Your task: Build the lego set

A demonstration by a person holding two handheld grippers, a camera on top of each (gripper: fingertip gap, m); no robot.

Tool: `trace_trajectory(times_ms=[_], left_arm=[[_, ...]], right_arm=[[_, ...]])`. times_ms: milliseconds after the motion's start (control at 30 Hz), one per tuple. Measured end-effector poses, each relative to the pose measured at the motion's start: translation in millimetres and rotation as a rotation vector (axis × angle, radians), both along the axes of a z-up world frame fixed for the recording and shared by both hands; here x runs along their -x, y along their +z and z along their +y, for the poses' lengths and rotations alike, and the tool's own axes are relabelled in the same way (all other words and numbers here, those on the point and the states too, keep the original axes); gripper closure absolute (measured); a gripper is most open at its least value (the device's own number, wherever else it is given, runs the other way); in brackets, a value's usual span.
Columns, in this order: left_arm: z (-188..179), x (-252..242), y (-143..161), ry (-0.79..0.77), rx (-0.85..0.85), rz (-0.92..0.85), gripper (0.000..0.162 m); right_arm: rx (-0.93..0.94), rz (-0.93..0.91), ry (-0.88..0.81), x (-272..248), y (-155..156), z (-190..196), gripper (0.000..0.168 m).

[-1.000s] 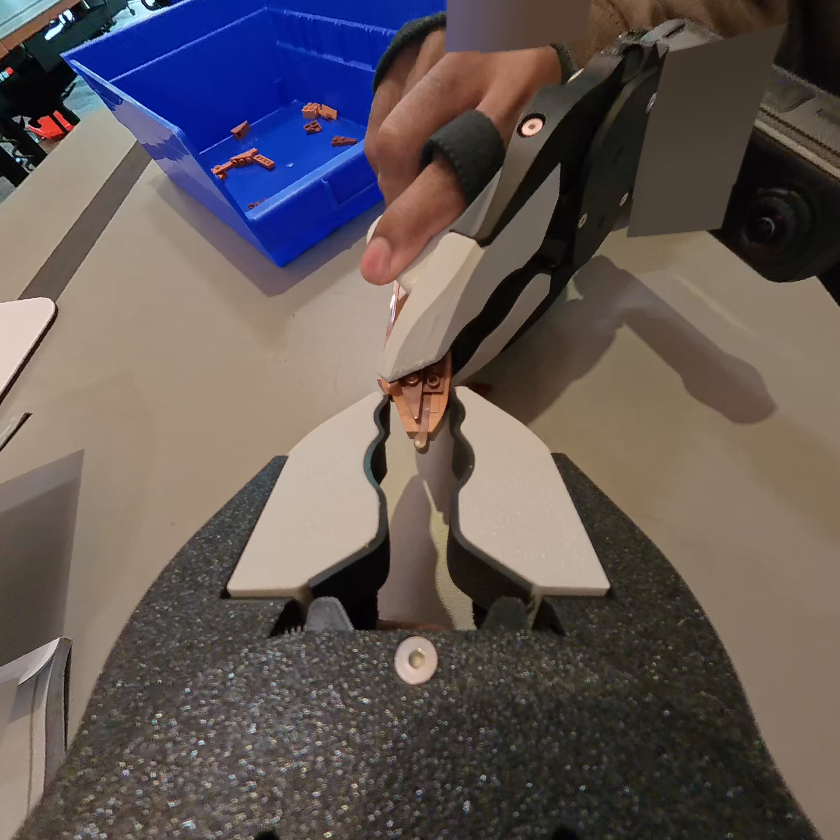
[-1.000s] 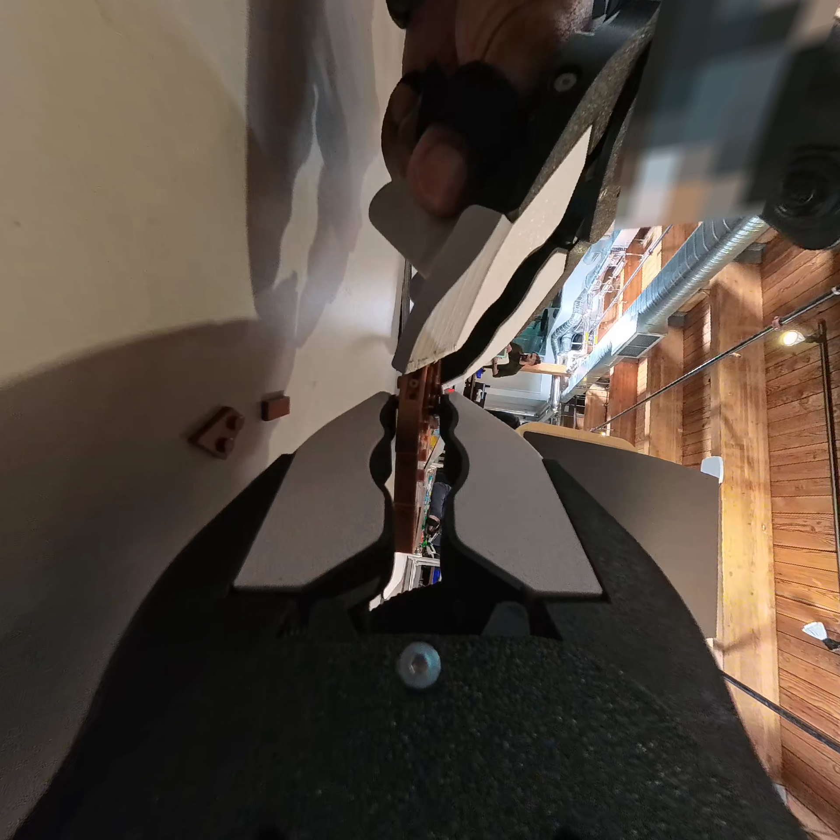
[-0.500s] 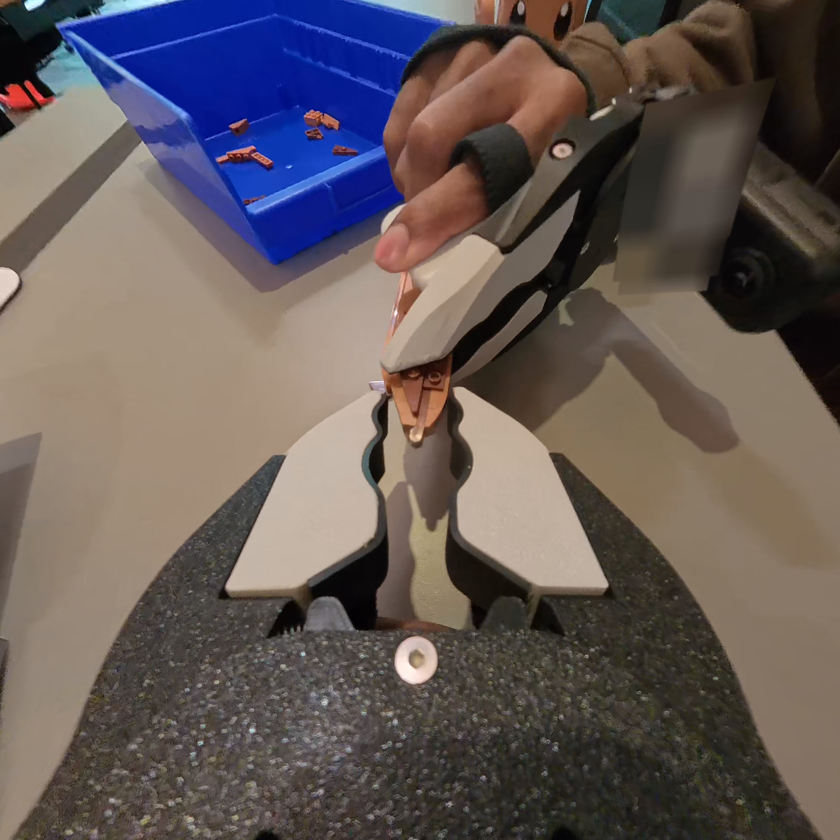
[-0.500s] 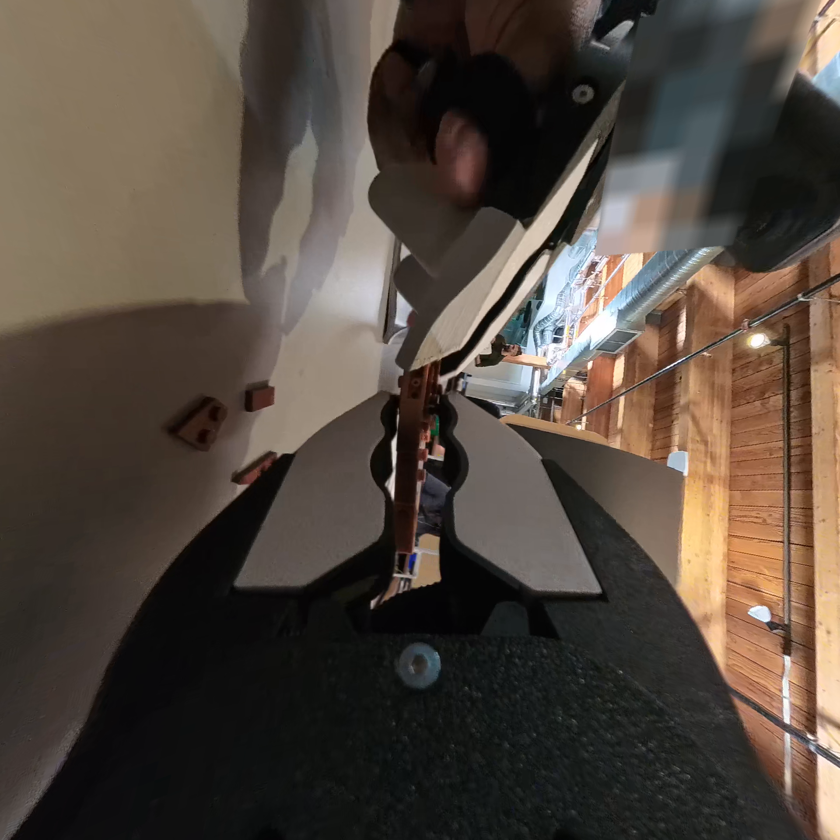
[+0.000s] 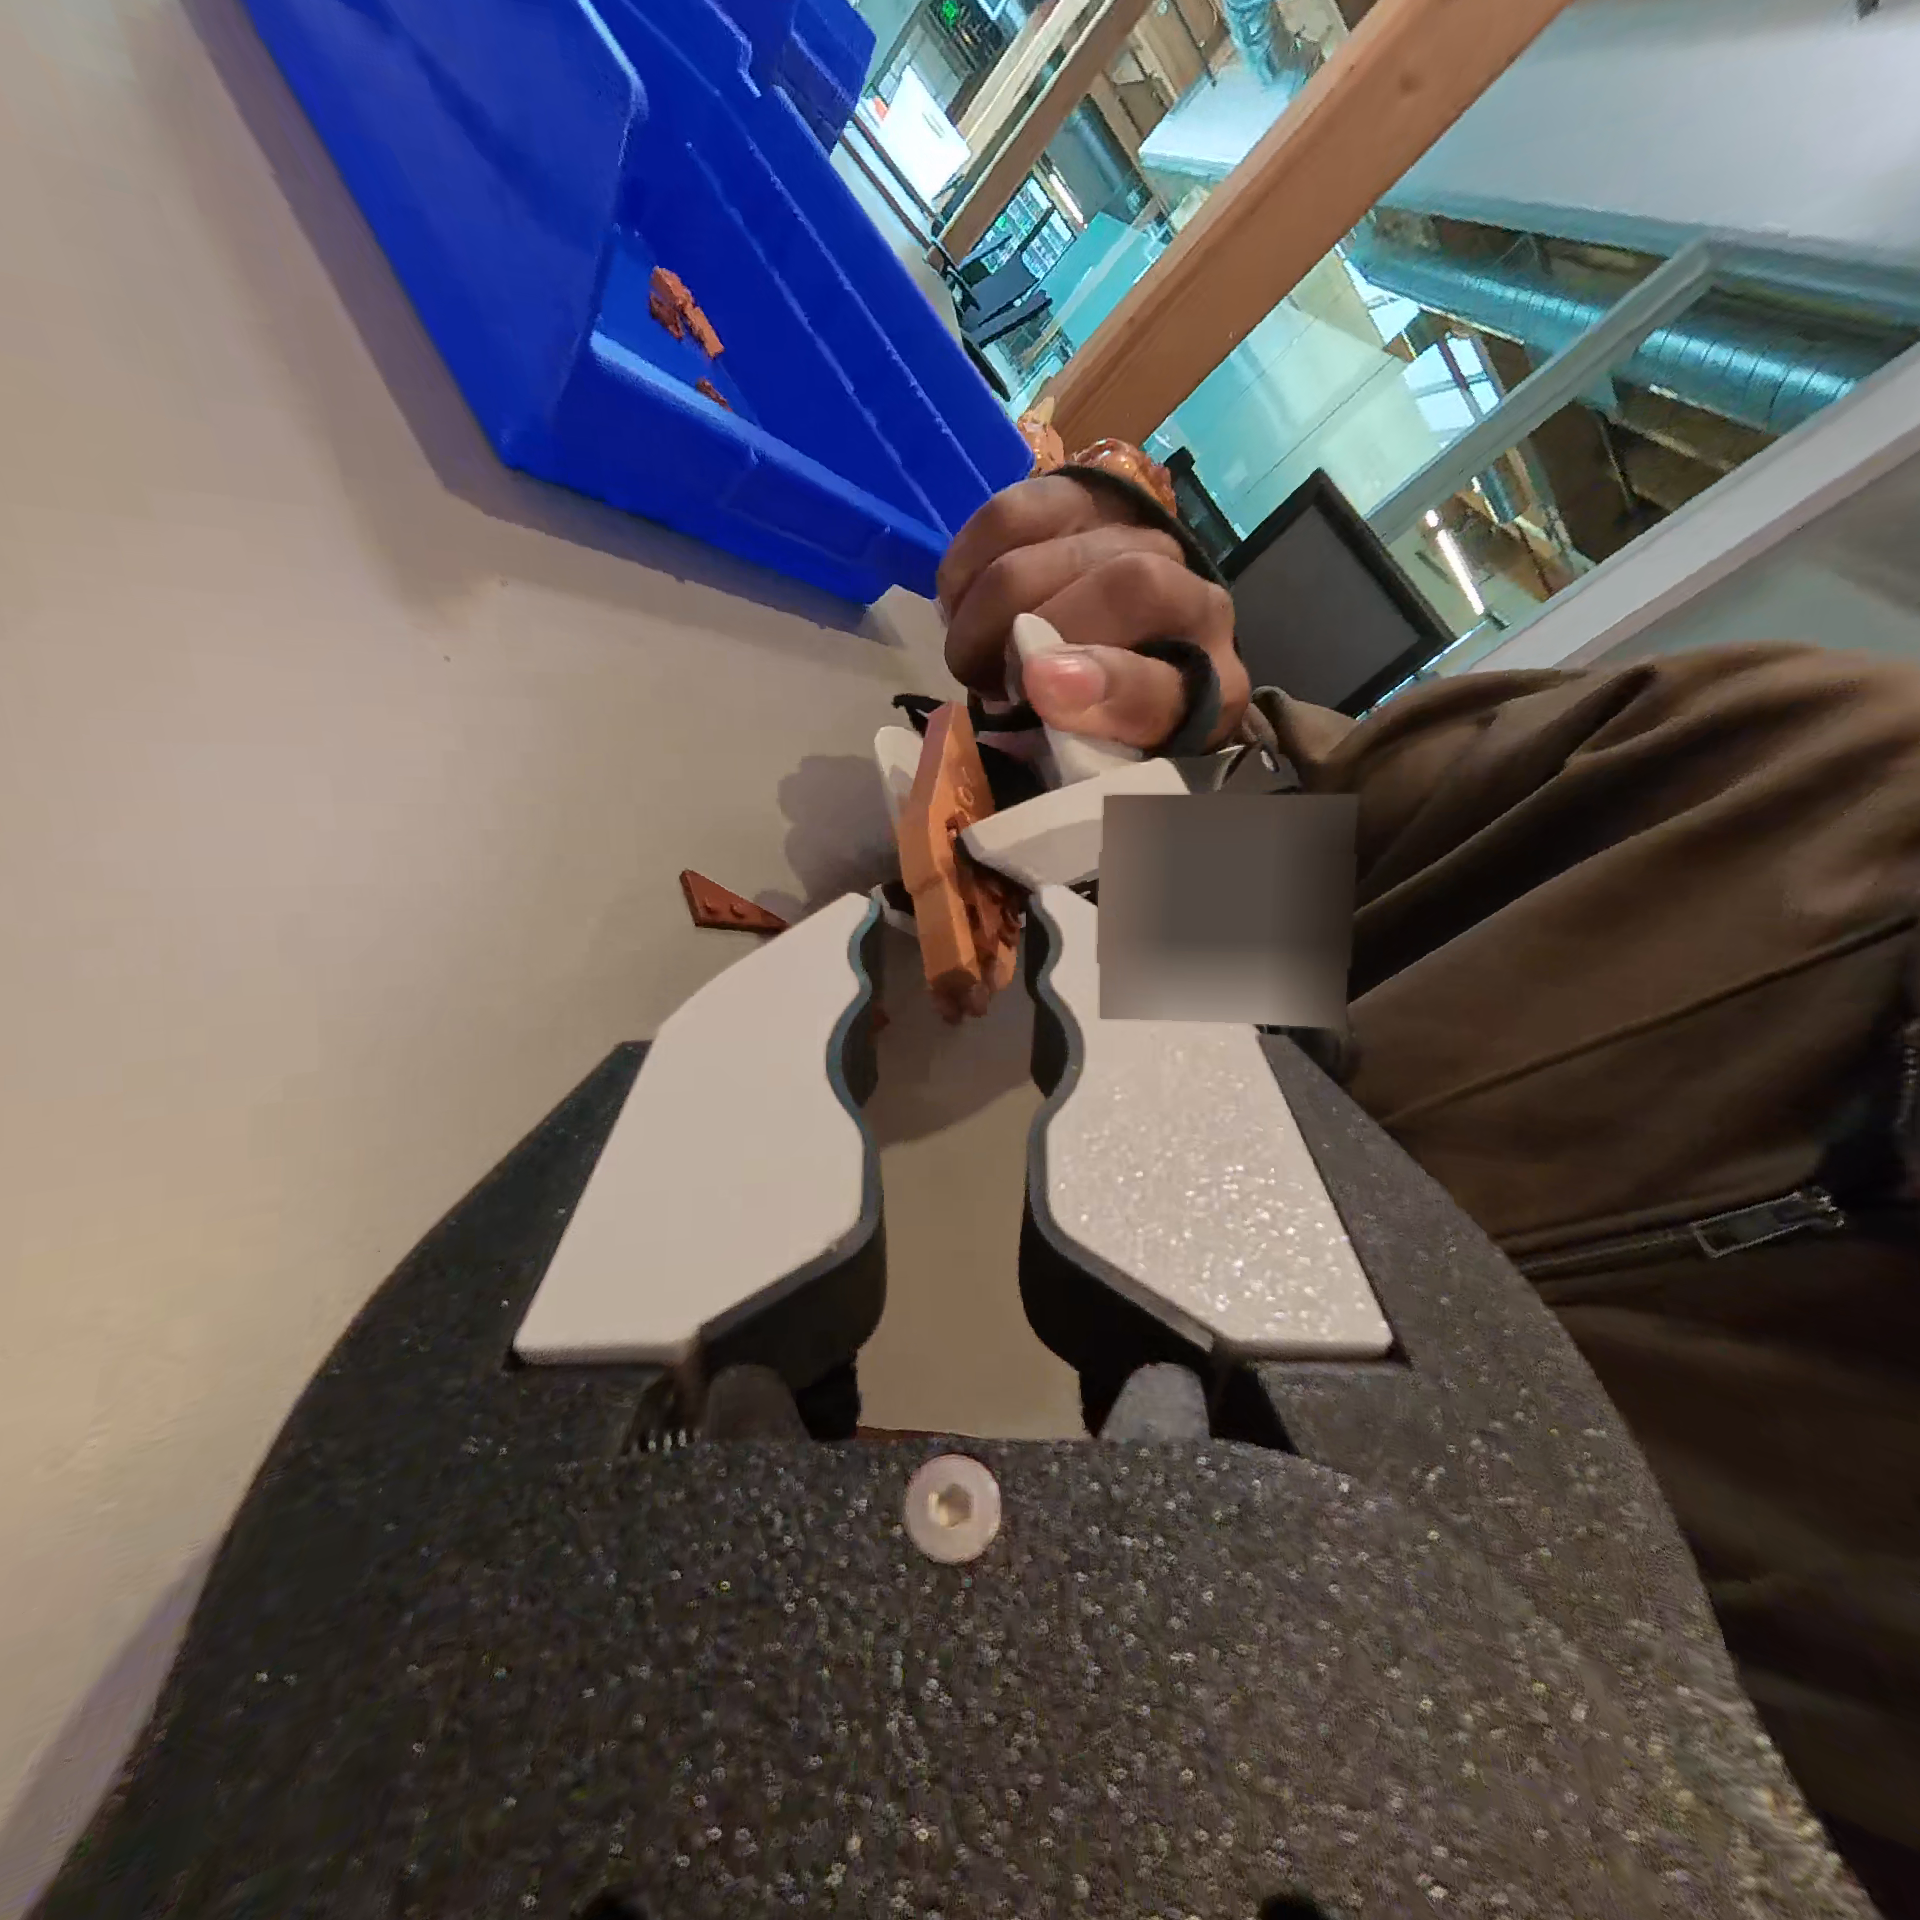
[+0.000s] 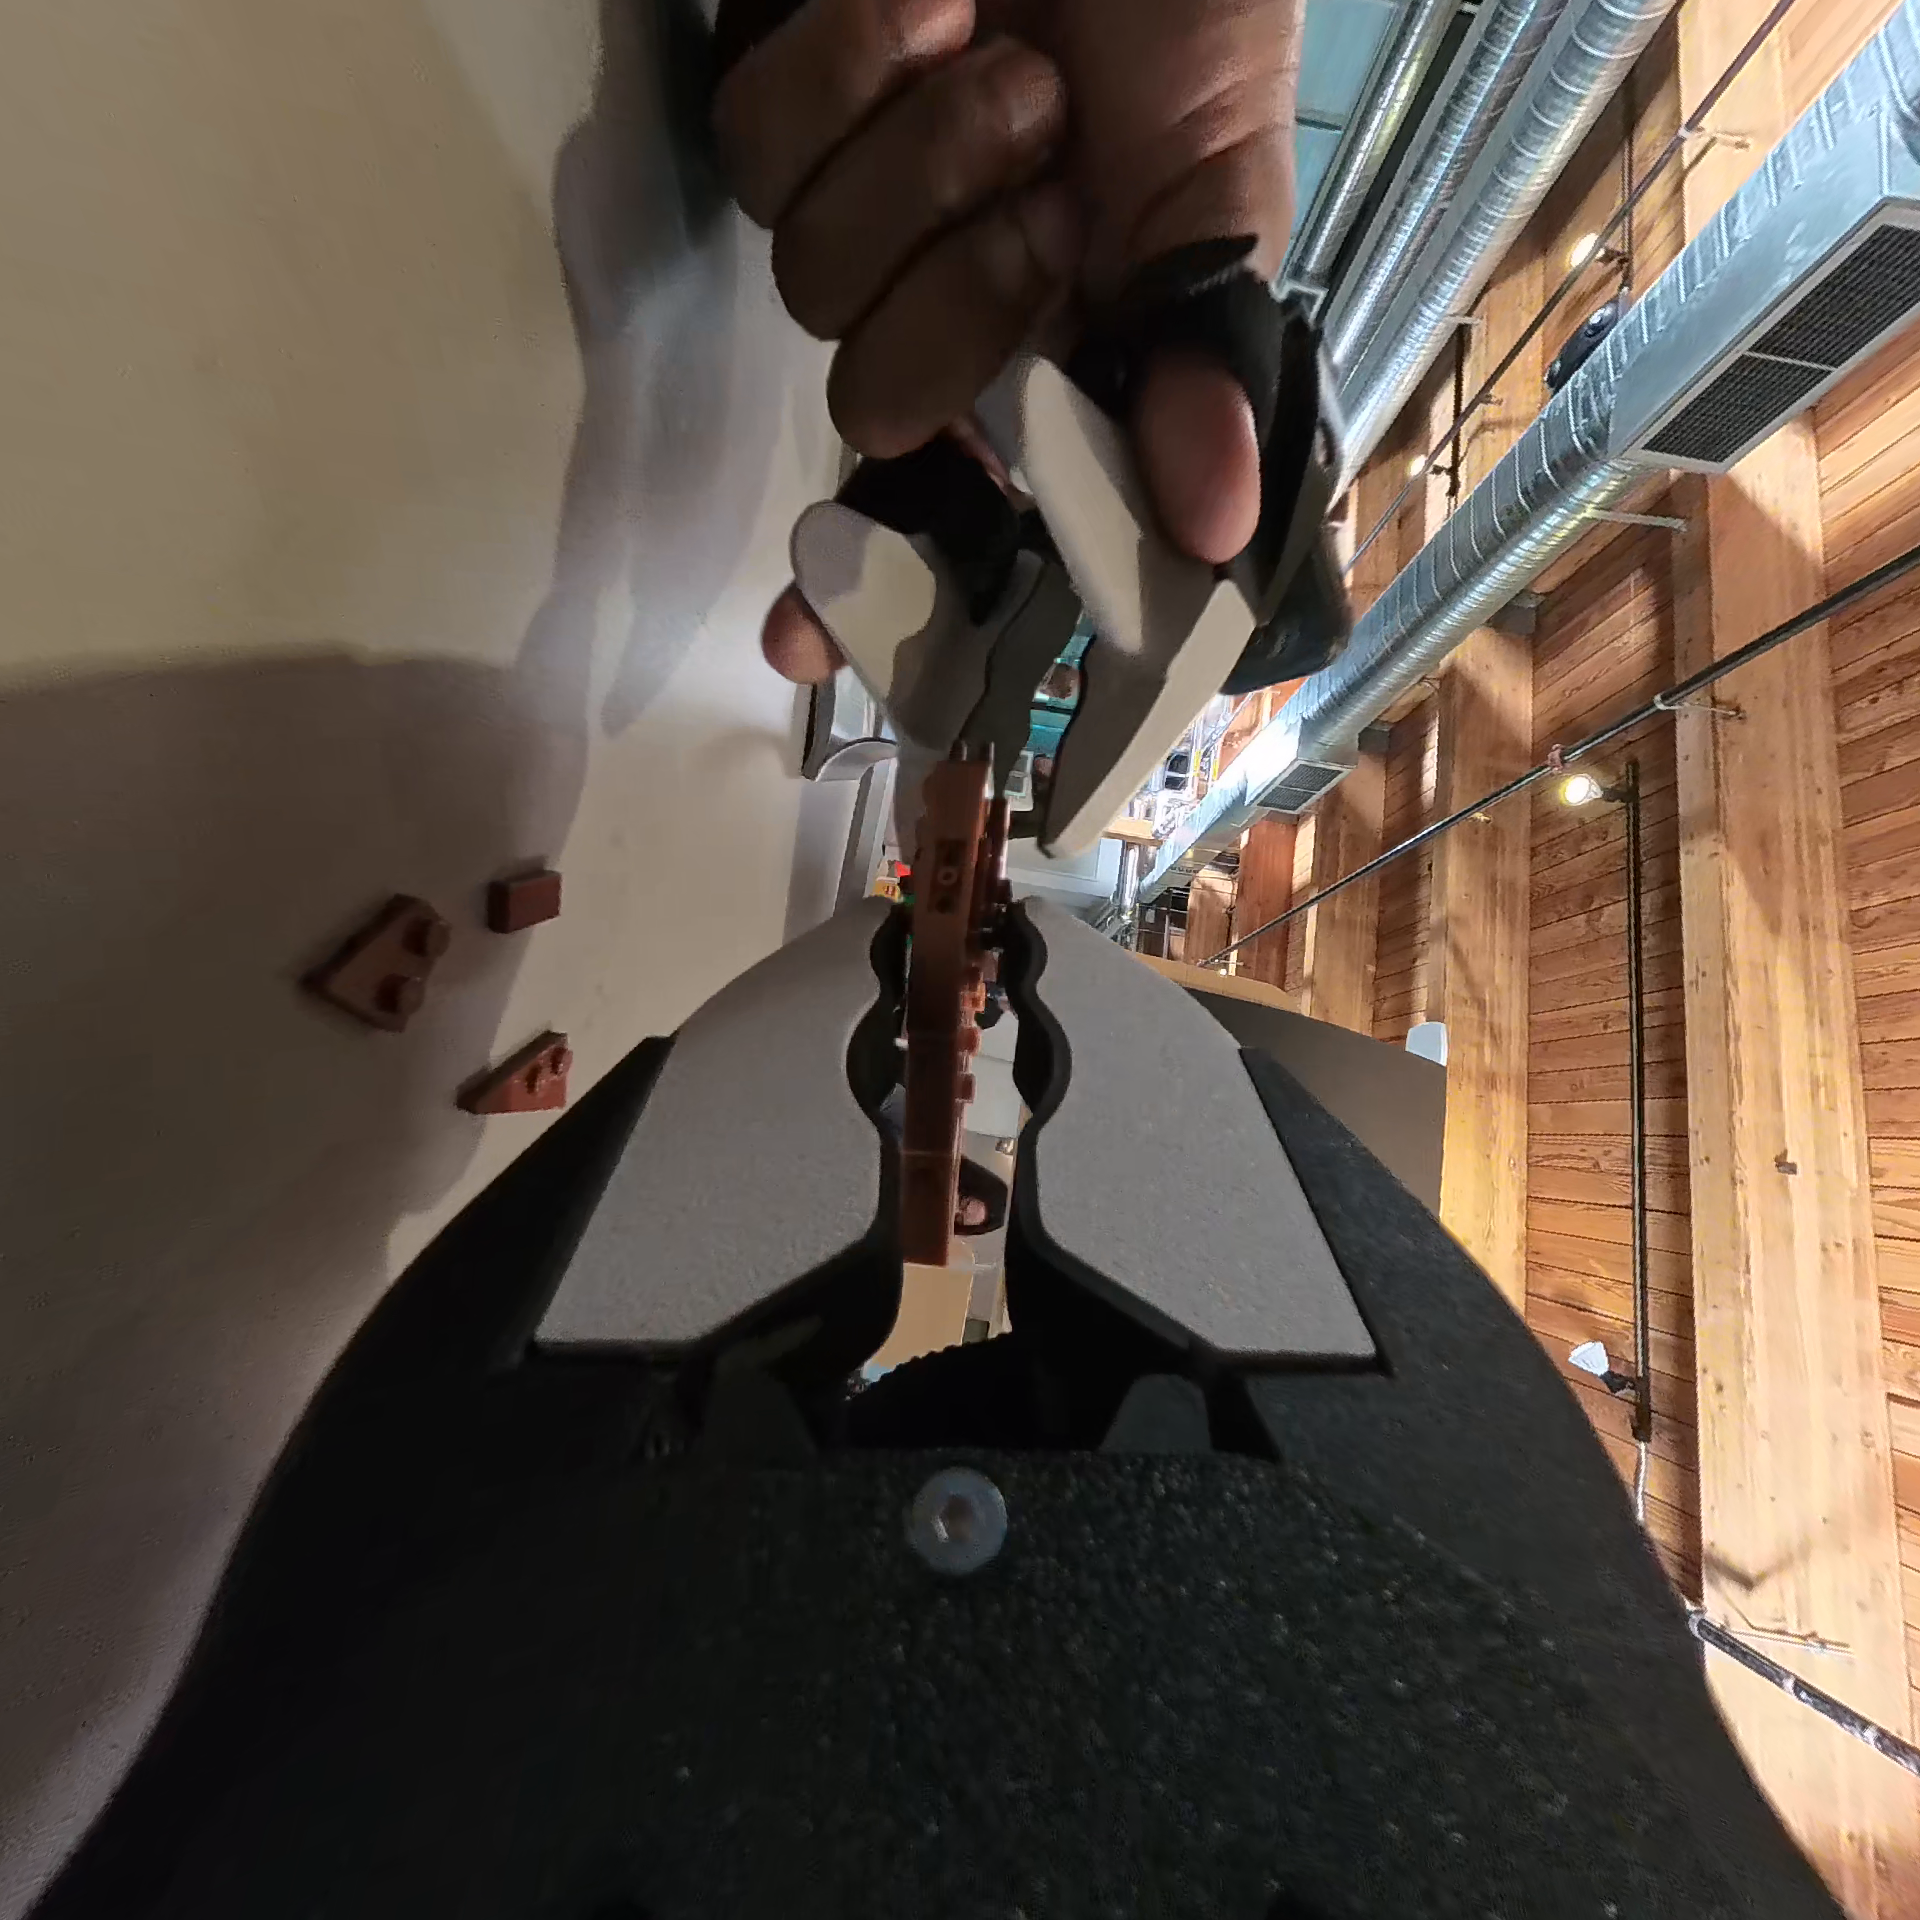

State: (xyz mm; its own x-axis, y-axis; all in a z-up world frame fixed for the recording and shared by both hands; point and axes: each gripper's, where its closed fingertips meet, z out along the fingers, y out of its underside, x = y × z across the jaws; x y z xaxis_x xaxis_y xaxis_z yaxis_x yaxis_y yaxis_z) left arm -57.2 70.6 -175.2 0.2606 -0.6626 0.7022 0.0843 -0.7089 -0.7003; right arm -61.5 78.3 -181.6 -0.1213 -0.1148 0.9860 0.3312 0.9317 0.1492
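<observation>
Blue comes first on your left: one bin at the far side of the table, with a few brown pieces inside, too bunched to count. Nearer you, the left wrist view shows one flat brown plate lying loose just beyond the left gripper. That claw stands partly open and holds nothing.

The brown lego assembly hangs between its fingertips with a gap on either side, tilted, its lower end pointing into the opening.

In the right wrist view, three loose brown pieces lie on the table to the left: a wedge plate, a small brick and a second wedge. At centre, the right gripper is clamped on the one assembly, edge-on. Its long axis runs along the fingers and straight out towards your left claw.

Everything turns on that line. The assembly's free end meets the left tips head-on, so your left hand is the nearer one to take it. I cannot tell whether those tips touch it yet. I judge you would close across its thin faces, not along its length.
</observation>
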Motion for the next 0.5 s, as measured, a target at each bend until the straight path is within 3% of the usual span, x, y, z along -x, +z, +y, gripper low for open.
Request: trace_trajectory(times_ms=[167,500], left_arm=[[-1.8,-3.7,-1.7,-0.014,0.075,-0.030,0.146],[0.1,-2.7,-1.1,0.009,0.103,-0.054,0.149]], right_arm=[[-0.018,0.010,0.005,1.4,0.9,-0.6,0.151],[-0.015,0.032,0.009,2.9,2.8,0.9,0.150]])
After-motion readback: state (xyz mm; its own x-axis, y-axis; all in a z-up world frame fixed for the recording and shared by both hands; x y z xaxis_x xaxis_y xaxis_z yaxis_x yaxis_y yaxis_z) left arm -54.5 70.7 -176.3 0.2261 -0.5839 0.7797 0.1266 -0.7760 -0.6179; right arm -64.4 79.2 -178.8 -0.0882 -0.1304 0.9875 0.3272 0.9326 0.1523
